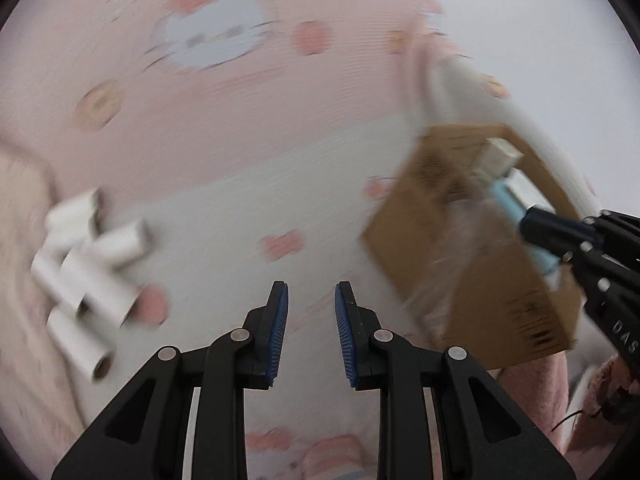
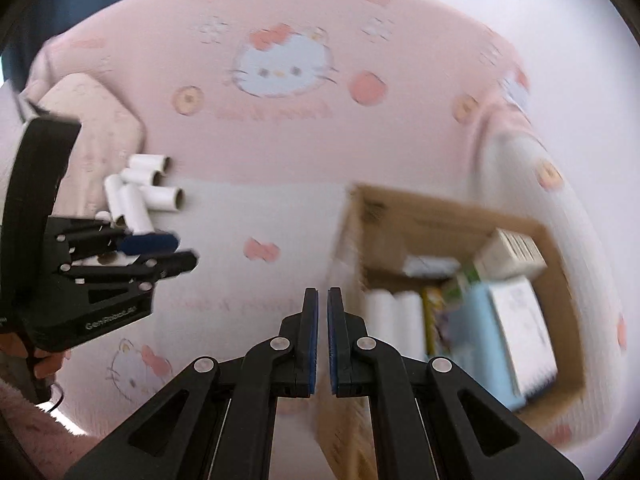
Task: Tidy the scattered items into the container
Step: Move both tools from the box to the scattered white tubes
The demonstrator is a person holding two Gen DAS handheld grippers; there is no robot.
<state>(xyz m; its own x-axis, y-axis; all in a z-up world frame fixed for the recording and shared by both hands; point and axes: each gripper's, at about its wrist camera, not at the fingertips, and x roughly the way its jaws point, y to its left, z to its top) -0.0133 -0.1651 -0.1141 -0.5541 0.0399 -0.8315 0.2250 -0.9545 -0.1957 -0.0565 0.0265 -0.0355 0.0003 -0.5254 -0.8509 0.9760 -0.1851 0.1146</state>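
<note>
Rolls: a cluster of white paper rolls (image 2: 140, 192) lay loose on the pink cartoon-cat blanket (image 2: 280, 128), well apart from the cardboard box (image 2: 452, 216), just beside a pale cushion-like thing (image 2: 92, 120).
Container: the cardboard box stood open at the right of the blanket and already held white rolls (image 2: 394, 320), a light blue packet (image 2: 476, 336), a white box (image 2: 510, 254) and other small cartons.
Progress: judged partly done; several items were packed, the loose rolls were left to collect.
Left claw: the left claw (image 1: 311, 304) stood slightly parted with nothing between its blue pads, aimed at the blanket near the rolls (image 1: 92, 264).
Right claw: the right claw (image 2: 323, 308) was clenched with nothing in it, beside the box's near wall.
Writing: "GenRobot.AI" seemed to read on the left claw's body in the right wrist view; "DAS" showed on the right claw's body (image 1: 616, 280) in the left wrist view; the blanket's lettering and the box's print were too blurred to read.
</note>
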